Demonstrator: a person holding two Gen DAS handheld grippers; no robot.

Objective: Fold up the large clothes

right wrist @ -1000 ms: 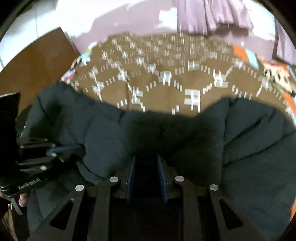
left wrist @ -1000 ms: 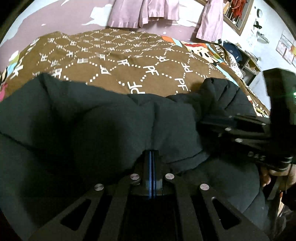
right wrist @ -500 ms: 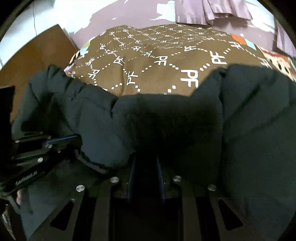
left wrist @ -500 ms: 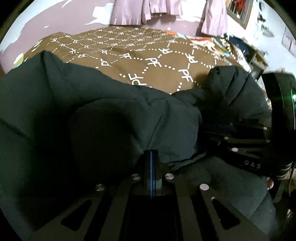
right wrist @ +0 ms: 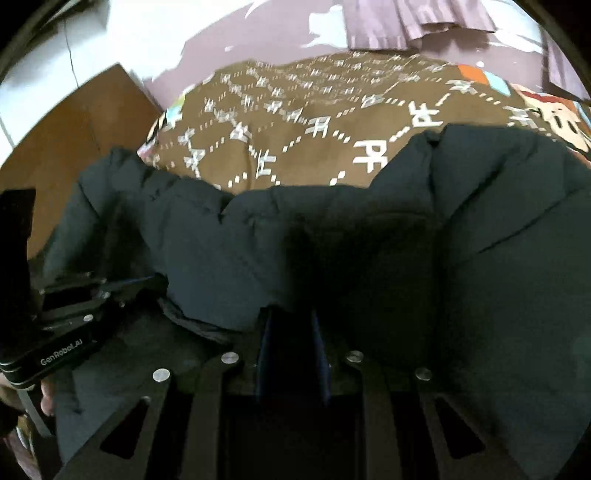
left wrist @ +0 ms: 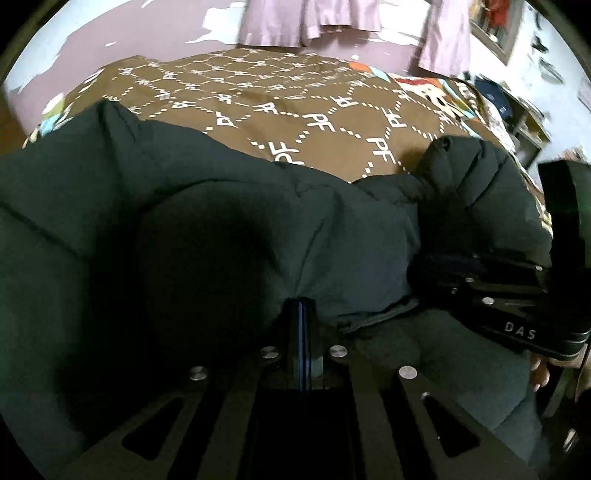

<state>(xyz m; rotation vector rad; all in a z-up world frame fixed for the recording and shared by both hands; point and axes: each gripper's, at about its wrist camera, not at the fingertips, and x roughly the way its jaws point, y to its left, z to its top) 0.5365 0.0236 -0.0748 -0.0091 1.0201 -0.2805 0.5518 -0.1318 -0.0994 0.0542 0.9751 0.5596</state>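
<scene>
A large dark puffy jacket (left wrist: 229, 229) lies on a bed with a brown patterned cover (left wrist: 295, 107) and fills the lower half of both views (right wrist: 369, 251). My left gripper (left wrist: 302, 314) is shut on a fold of the jacket's near edge. My right gripper (right wrist: 291, 317) is shut on a thicker fold of the same edge. Each gripper shows in the other's view, the right one (left wrist: 436, 273) at right, the left one (right wrist: 147, 282) at left, side by side and close together. The fingertips are buried in fabric.
Purple curtains (left wrist: 306, 18) hang on the wall behind the bed. A colourful cartoon sheet (left wrist: 436, 88) lies at the bed's right side, with cluttered shelves (left wrist: 517, 110) beyond. A brown wooden panel (right wrist: 74, 129) stands left of the bed.
Both grippers lifted and pushed the held jacket edge forward over the jacket, then drew back slightly. More of the bed cover shows now than half a second ago. Both grips stayed shut.
</scene>
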